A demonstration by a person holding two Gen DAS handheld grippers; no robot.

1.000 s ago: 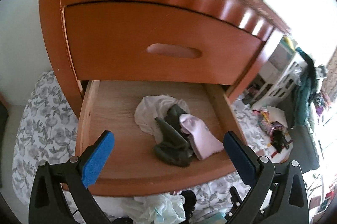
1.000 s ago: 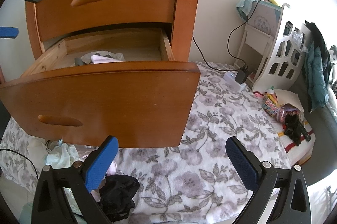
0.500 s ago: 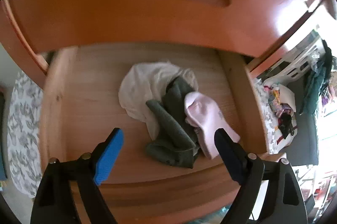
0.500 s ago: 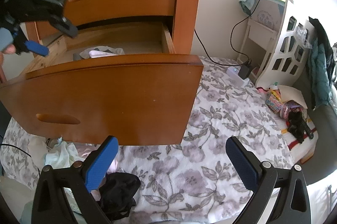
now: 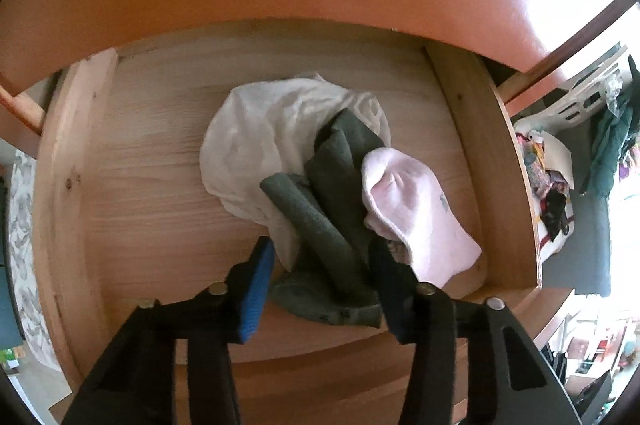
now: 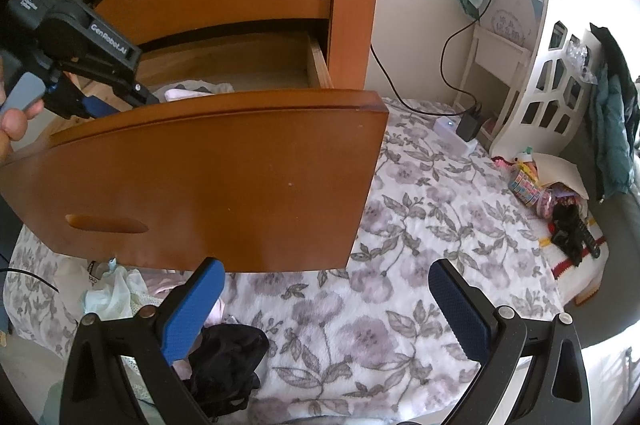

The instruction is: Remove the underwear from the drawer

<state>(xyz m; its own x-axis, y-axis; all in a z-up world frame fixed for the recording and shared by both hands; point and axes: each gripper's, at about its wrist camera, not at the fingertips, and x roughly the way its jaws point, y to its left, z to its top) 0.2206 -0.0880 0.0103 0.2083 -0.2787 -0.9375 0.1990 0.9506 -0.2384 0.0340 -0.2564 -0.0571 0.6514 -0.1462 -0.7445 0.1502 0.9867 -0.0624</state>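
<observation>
where the drawer (image 5: 80, 153) stands open, white underwear (image 5: 264, 133) and socks (image 5: 332, 209) lie inside.

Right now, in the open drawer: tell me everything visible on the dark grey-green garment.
The dark grey-green garment is a matte, soft knit, bunched into thick folded strips running diagonally. It lies on the drawer floor near the front, overlapping the white garment, with the pink sock against its other side. The left gripper straddles its lower part, jaws closing around it; the blue pad sits close beside it, and contact is unclear. From the right wrist view it is hidden behind the drawer front.
</observation>
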